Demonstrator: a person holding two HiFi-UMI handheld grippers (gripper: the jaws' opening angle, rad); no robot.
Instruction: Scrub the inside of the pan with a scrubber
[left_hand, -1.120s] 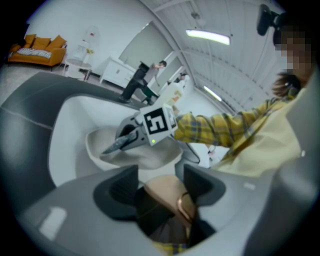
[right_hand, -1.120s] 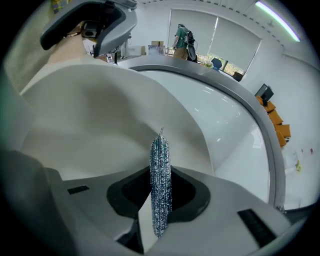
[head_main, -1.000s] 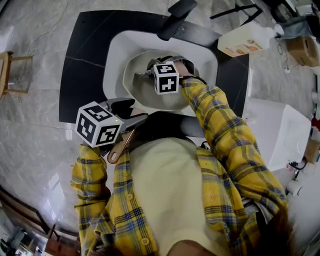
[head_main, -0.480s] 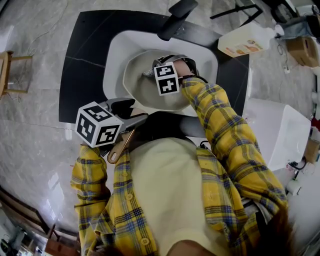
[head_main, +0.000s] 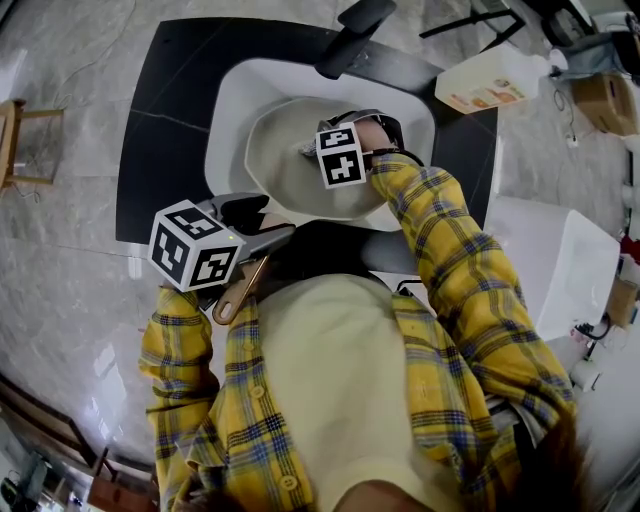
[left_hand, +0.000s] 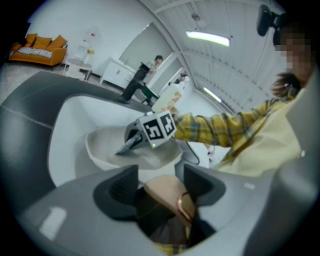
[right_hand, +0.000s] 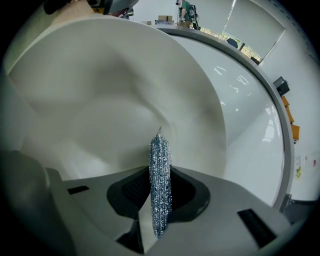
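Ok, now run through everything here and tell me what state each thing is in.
Left gripper: shut on the pan handle.
Right gripper: shut on the scrubber.
Scrubber: squeezed flat between the jaws, inside the pan.
Pan: in the sink, held by its handle.
Faucet: no water seen running.

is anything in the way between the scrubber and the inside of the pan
Nothing visible is. The right gripper pinches the scrubber between its jaws, and ahead of it lies only the bare cream inner wall of the pan. Whether the scrubber's tip touches that wall cannot be told.
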